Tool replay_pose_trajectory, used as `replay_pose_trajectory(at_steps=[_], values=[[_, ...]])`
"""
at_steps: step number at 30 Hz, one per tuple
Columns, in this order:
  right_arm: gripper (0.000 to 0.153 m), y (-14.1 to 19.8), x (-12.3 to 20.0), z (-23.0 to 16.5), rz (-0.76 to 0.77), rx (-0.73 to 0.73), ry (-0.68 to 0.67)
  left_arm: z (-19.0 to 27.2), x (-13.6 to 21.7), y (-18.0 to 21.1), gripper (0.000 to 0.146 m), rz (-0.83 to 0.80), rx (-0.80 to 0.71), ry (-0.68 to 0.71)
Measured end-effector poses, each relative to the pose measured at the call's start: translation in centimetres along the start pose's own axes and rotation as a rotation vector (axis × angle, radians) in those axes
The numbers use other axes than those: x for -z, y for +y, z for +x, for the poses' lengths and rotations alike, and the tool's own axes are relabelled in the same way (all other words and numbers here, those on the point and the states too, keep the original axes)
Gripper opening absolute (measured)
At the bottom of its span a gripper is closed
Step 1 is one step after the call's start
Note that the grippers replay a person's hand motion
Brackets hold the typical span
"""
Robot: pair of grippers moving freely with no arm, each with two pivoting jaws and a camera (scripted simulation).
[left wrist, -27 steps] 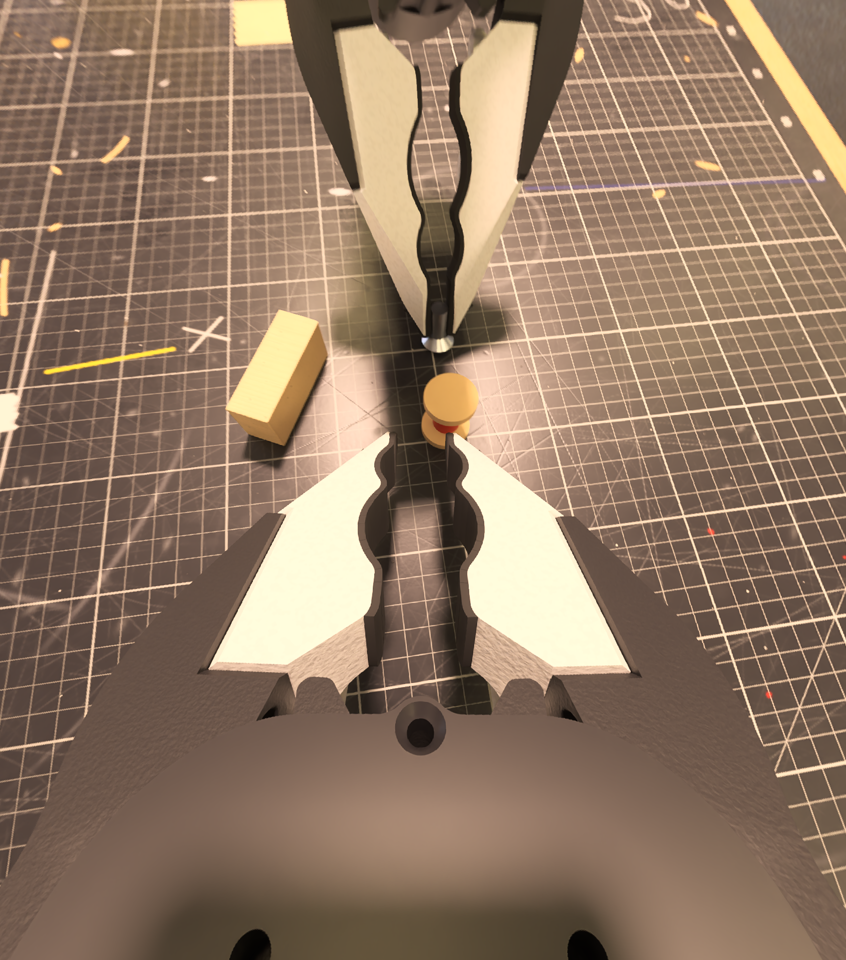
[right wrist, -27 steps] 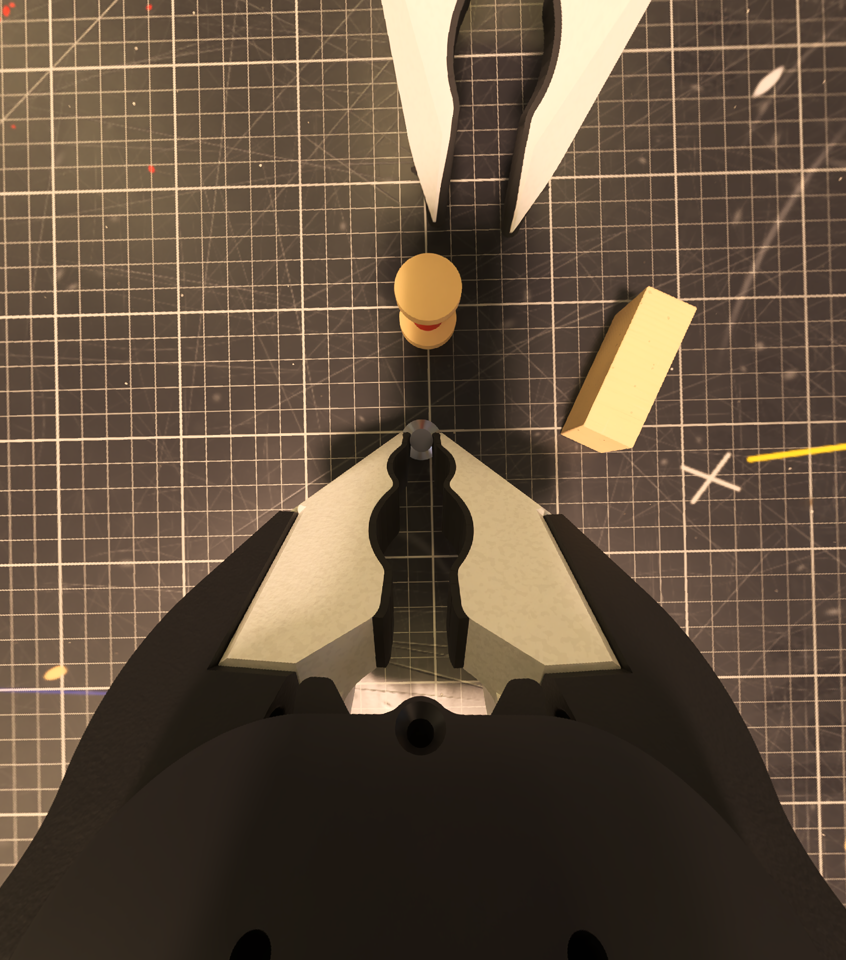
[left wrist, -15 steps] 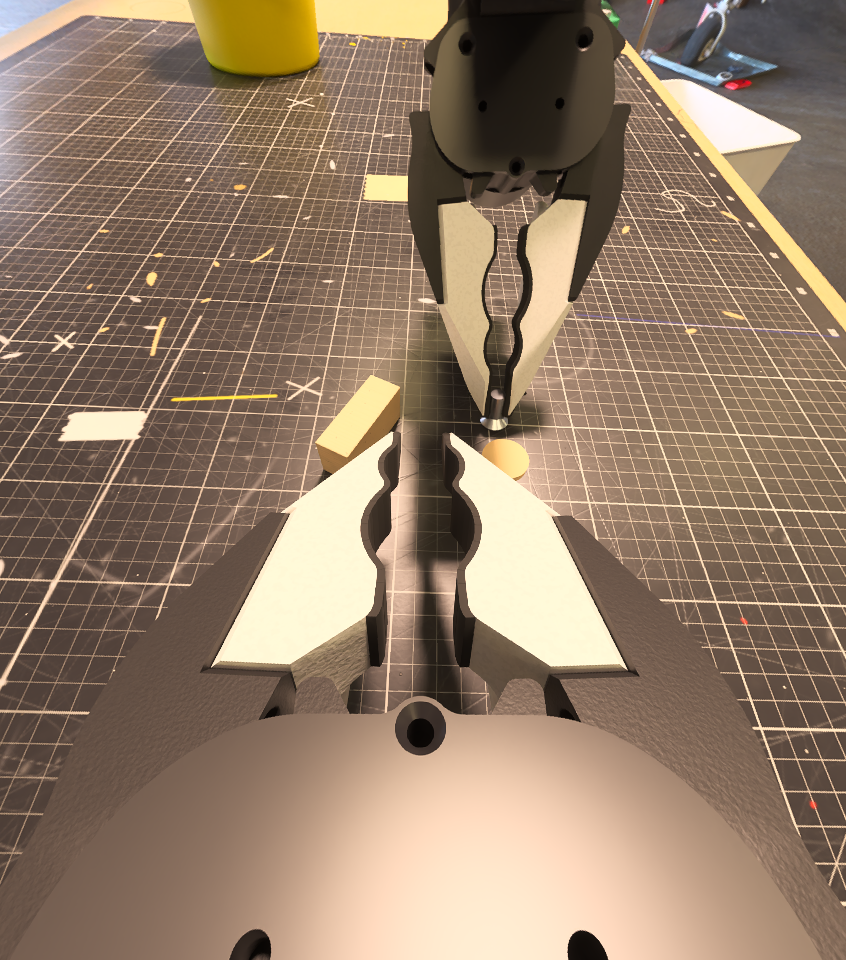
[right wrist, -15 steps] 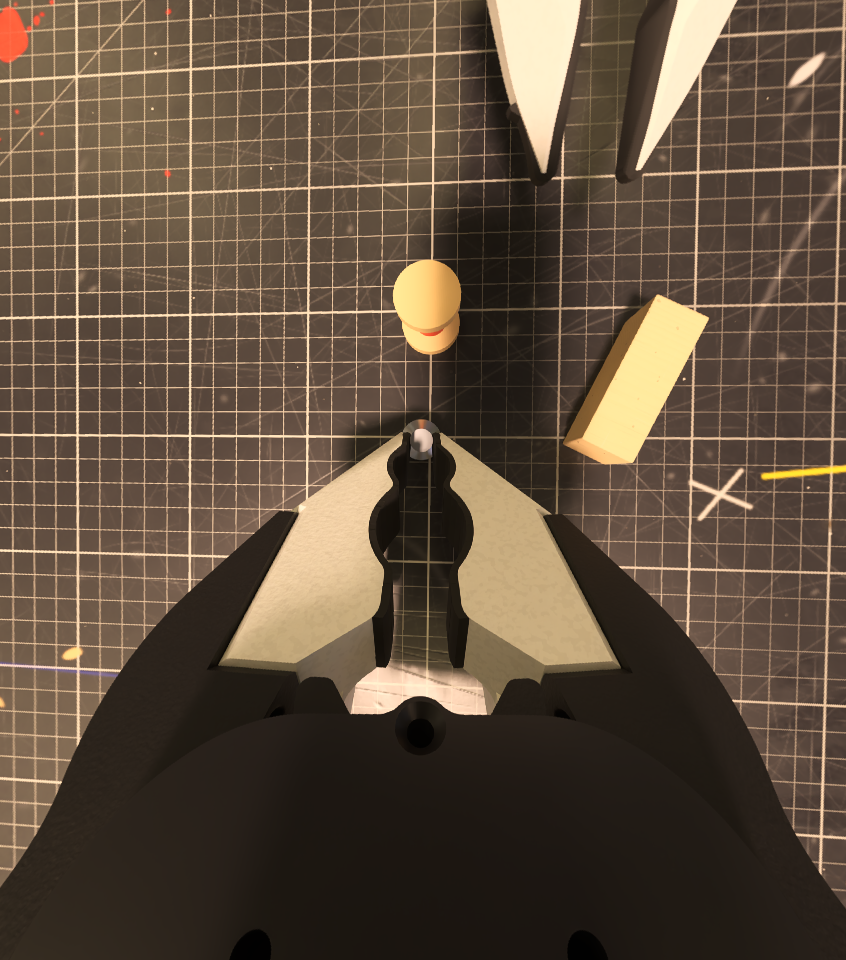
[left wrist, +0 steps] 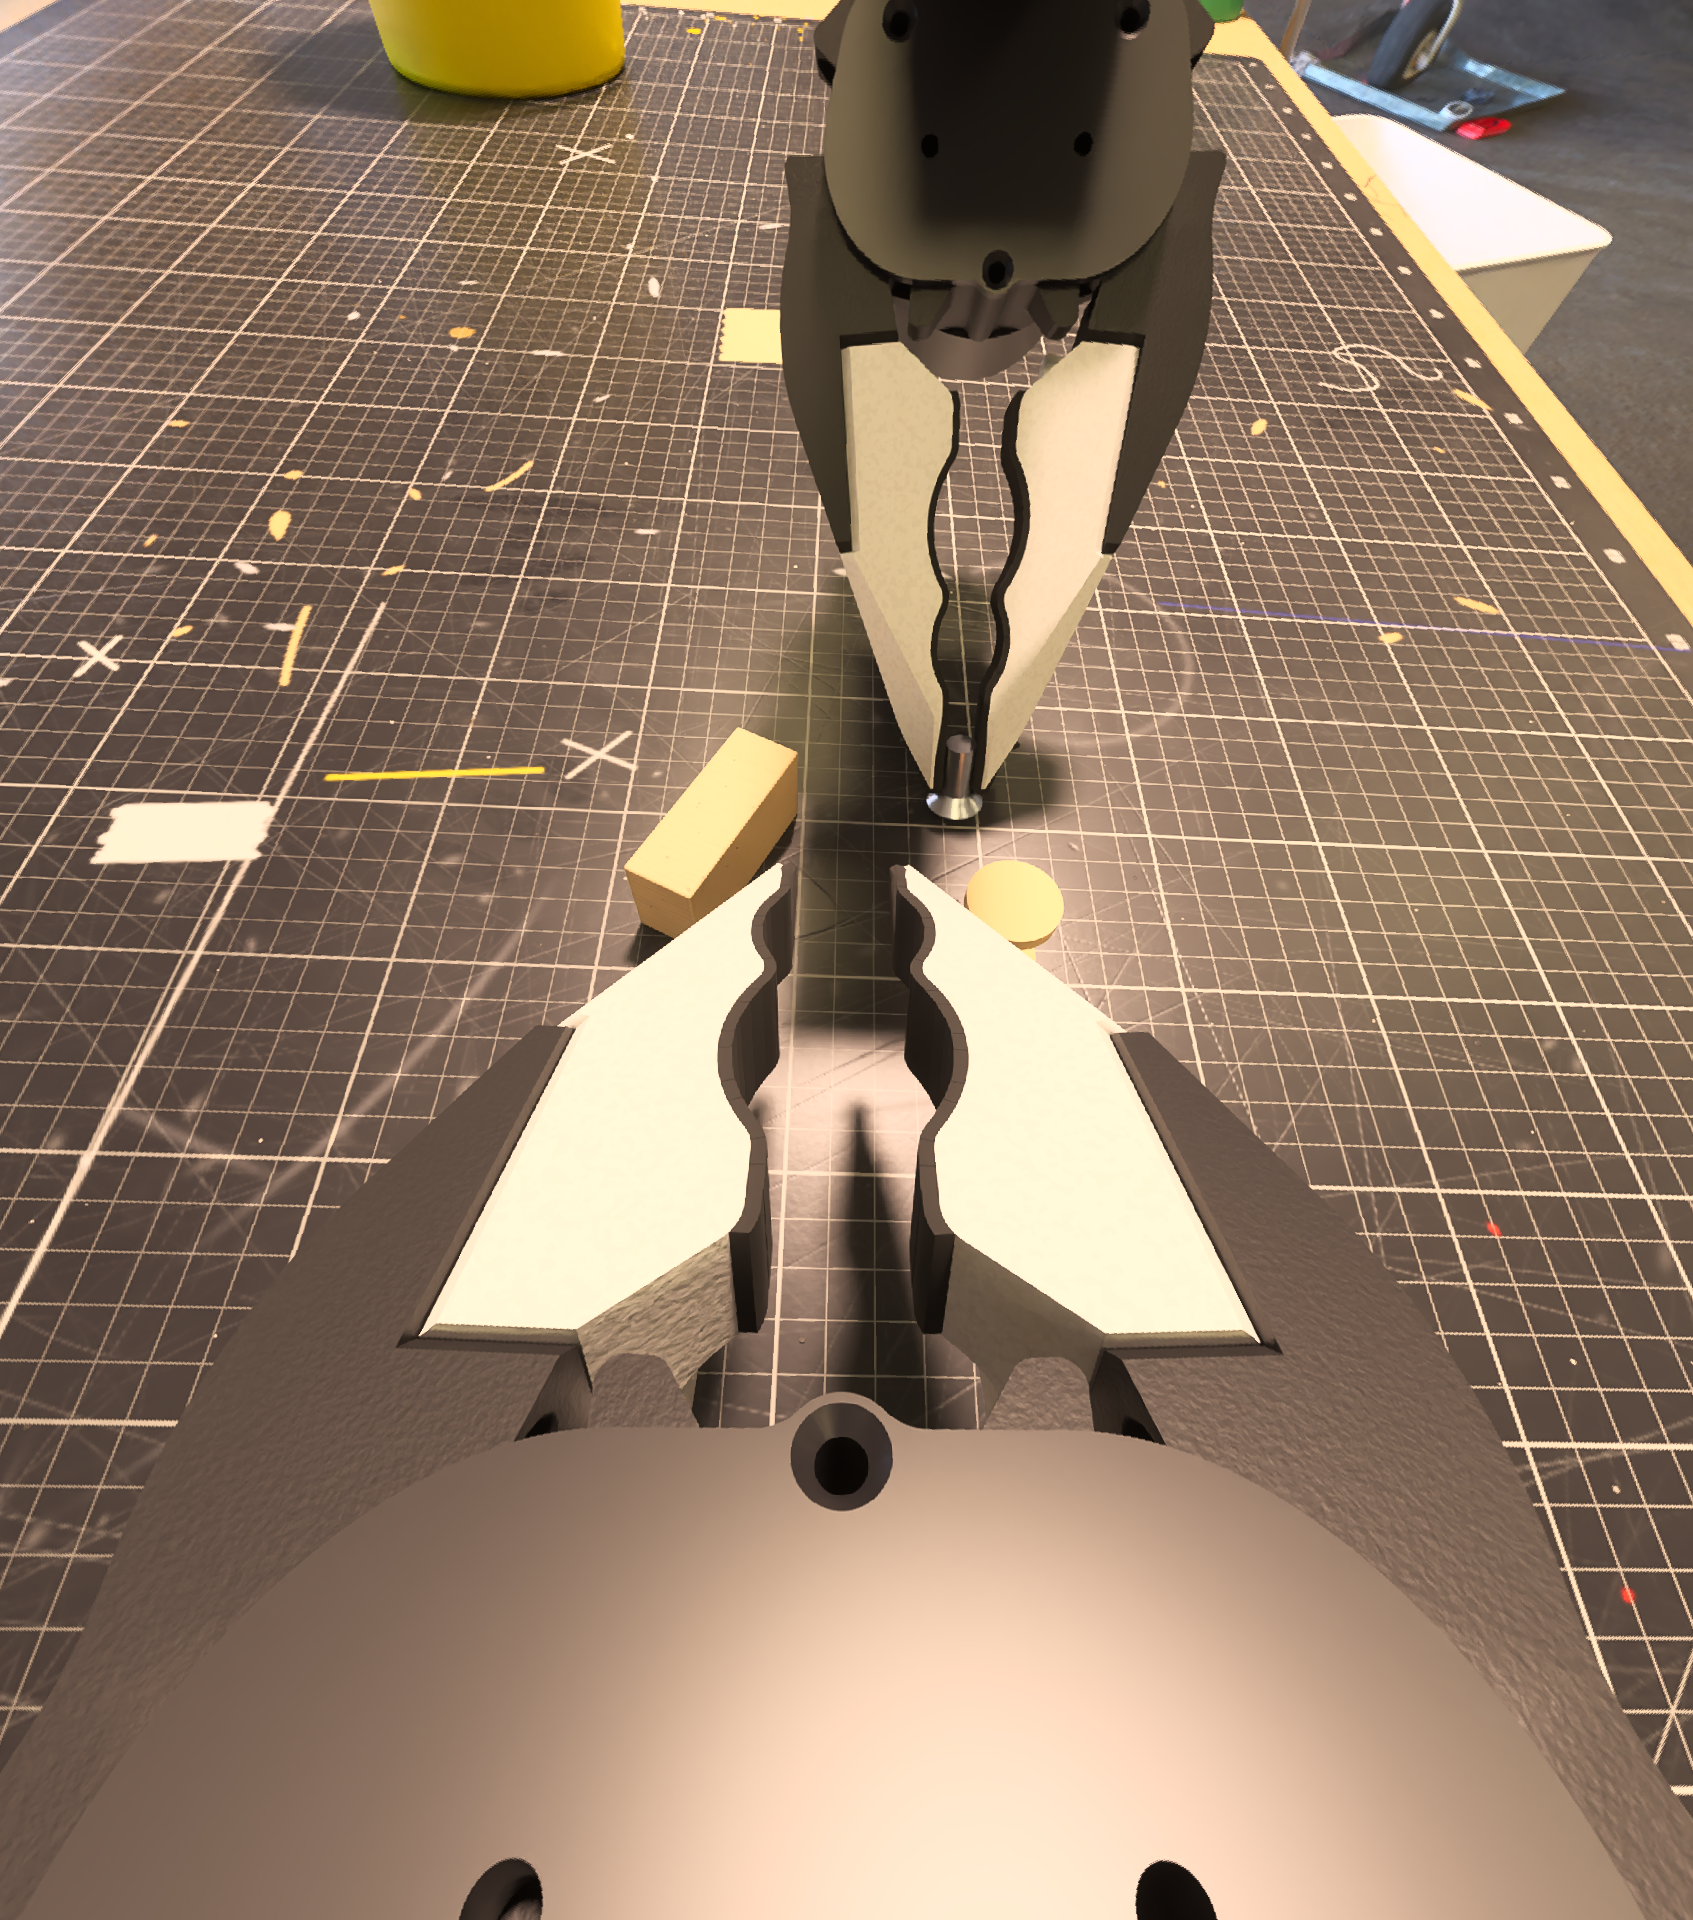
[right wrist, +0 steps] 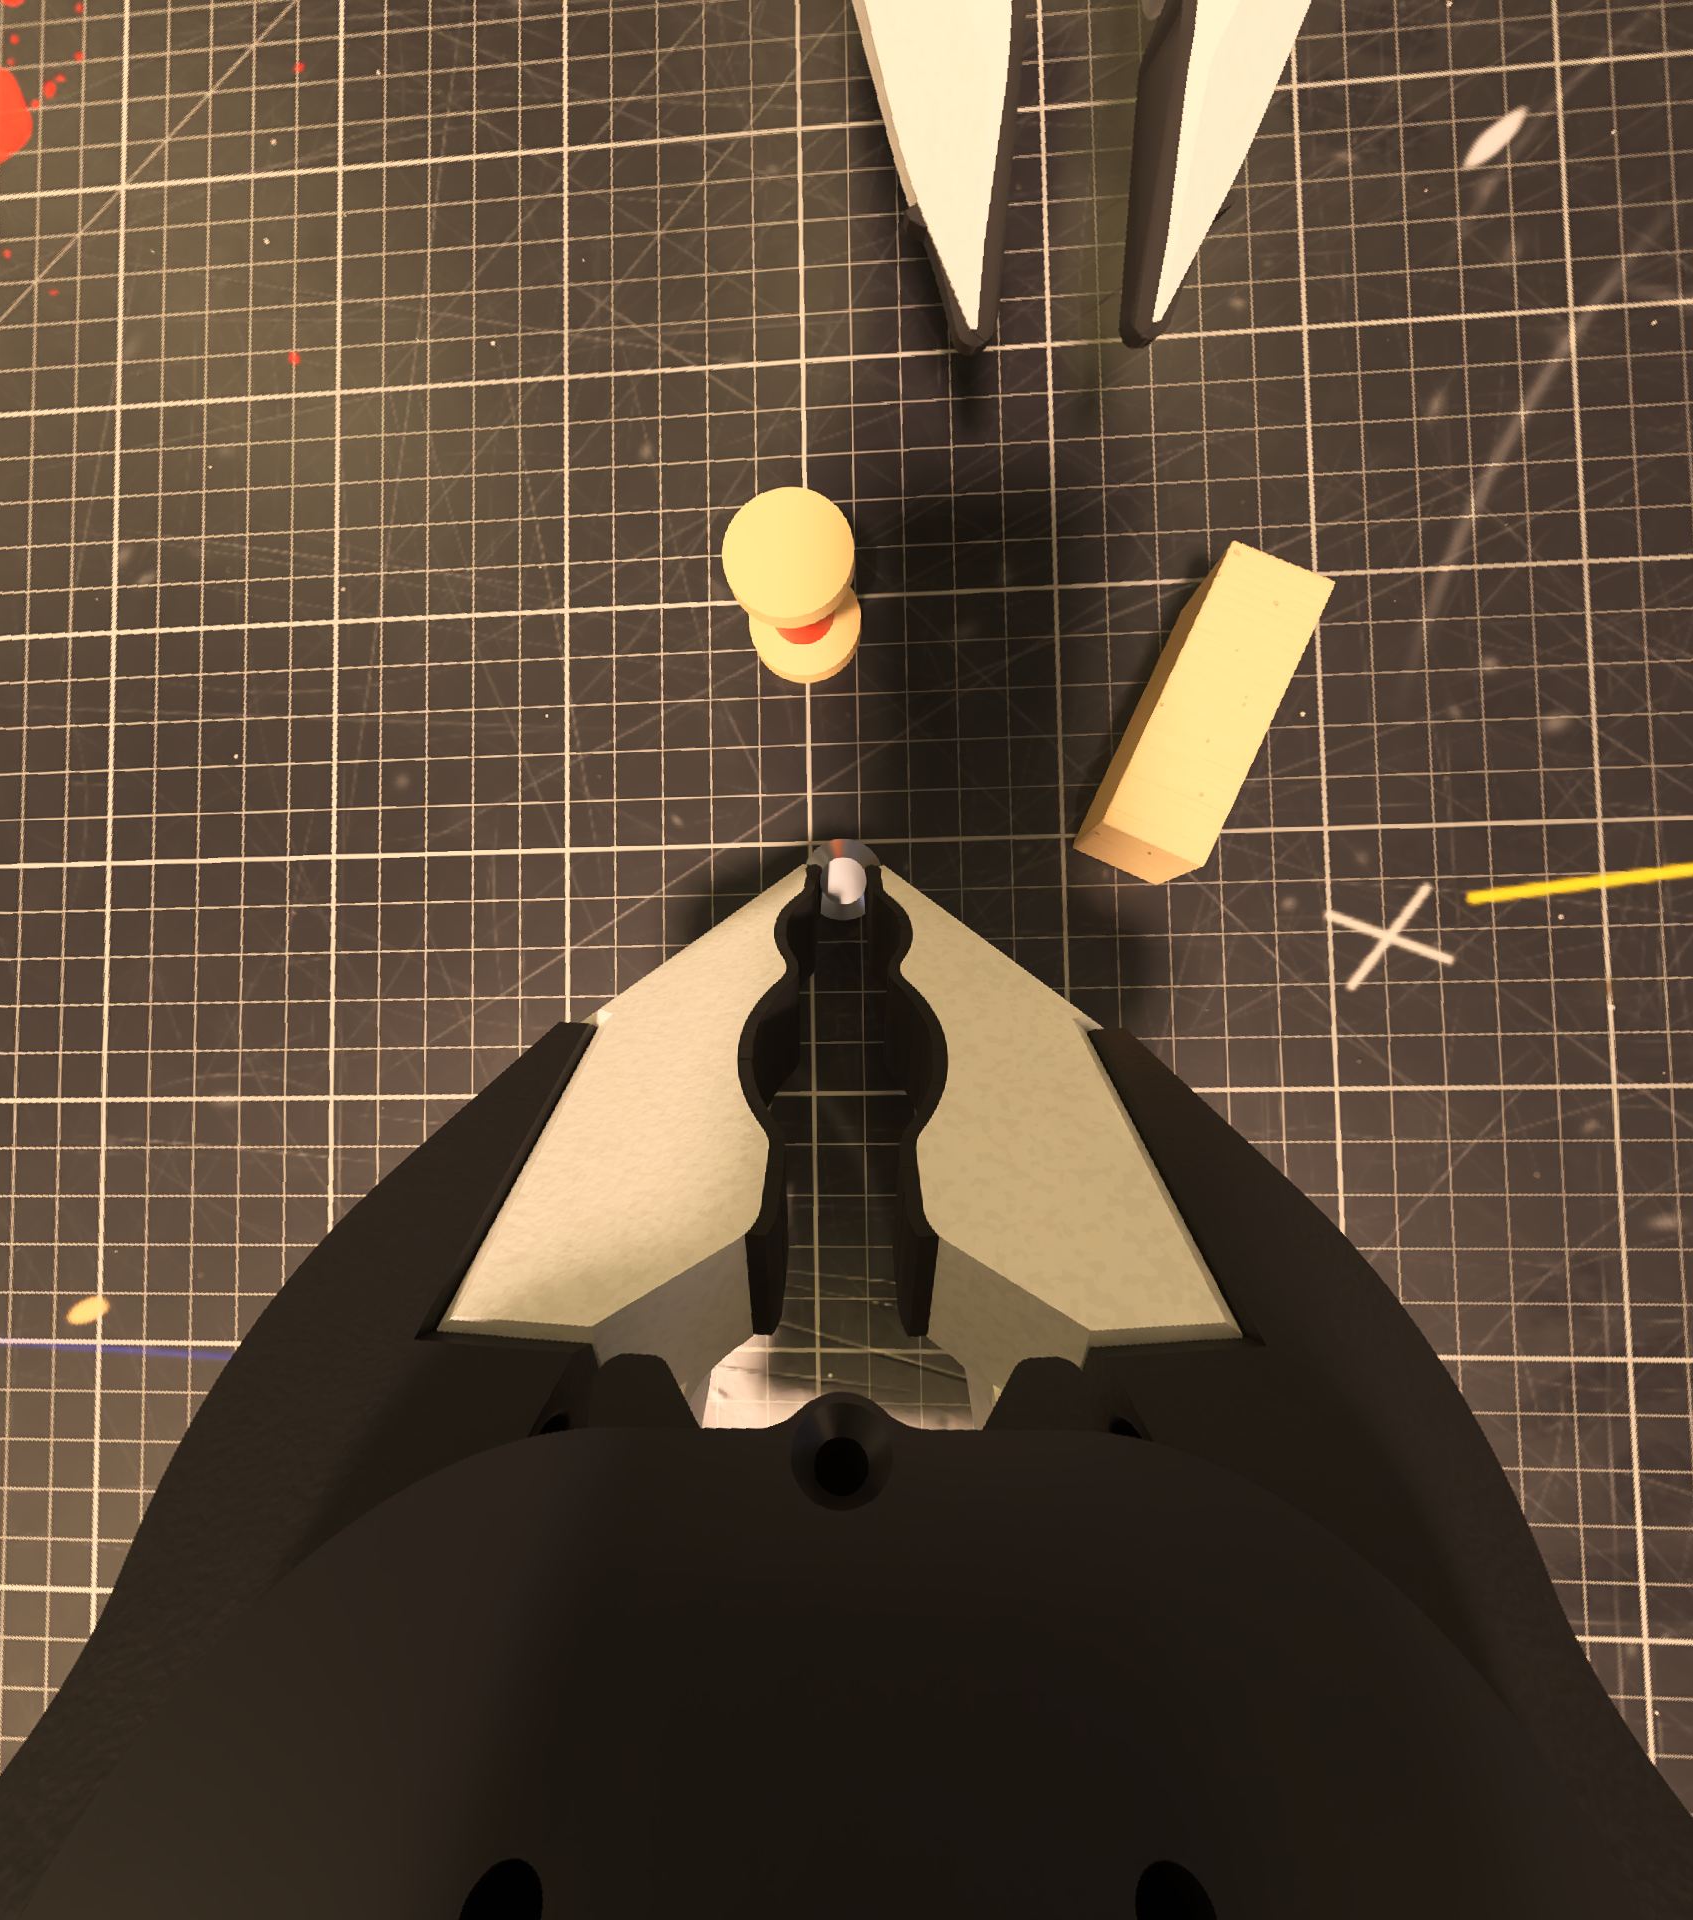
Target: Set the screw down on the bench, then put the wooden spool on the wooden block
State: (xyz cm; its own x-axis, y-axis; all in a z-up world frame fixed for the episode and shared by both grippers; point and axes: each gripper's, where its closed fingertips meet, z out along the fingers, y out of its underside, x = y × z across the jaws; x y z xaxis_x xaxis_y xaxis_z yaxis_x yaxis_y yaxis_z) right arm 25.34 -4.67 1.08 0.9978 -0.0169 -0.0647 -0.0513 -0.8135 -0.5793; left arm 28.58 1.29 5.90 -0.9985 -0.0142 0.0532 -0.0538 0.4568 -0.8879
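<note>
The wooden spool stands upright on the cutting mat, with a red band on its core. In the left wrist view only its top disc shows, behind my left finger. The wooden block lies flat to one side of it and also shows in the left wrist view. My right gripper is shut on the screw, held head down at the mat, a short way from the spool. My left gripper is open and empty, with its tips between block and spool; it also shows in the right wrist view.
A yellow bucket stands at the far end of the bench. A white bin sits on the floor beyond the bench's yellow edge. A white tape patch and paint marks lie on the mat.
My left gripper has tilted from looking down to looking along the bench and has shifted sideways toward the block. My right gripper still holds the screw in nearly the same place.
</note>
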Motion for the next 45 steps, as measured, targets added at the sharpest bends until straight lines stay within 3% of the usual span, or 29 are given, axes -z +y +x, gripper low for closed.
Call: replay_pose_trajectory(at_steps=[13,26,27,28,38,41,45], values=[[0.008,0.6,0.5,1.0,-0.012,-0.013,0.048,-0.1,0.1,0.0,0.018,0.005,-0.001,-0.009],[0.008,6.4,5.1,6.8,-0.076,-0.261,0.307,-1.3,0.4,-0.2,0.015,0.019,0.008,-0.078],[0.011,6.4,5.1,6.8,-0.072,-0.262,0.308,-1.5,0.5,-0.3,0.015,0.022,0.011,-0.09],[0.027,6.4,5.1,6.9,-0.075,-0.257,0.31,-1.7,0.6,-0.3,0.015,0.026,0.014,-0.102],[0.046,5.2,6.0,7.2,-0.025,-0.242,0.361,-2.8,1.2,-0.2,0.015,0.02,0.017,-0.164],[0.048,3.1,6.1,6.4,0.054,-0.213,0.336,-3.0,1.2,0.0,0.015,0.011,0.019,-0.172],[0.048,-0.8,3.8,3.4,0.096,-0.156,0.213,-3.2,1.3,0.1,0.015,0.0,0.015,-0.191]])
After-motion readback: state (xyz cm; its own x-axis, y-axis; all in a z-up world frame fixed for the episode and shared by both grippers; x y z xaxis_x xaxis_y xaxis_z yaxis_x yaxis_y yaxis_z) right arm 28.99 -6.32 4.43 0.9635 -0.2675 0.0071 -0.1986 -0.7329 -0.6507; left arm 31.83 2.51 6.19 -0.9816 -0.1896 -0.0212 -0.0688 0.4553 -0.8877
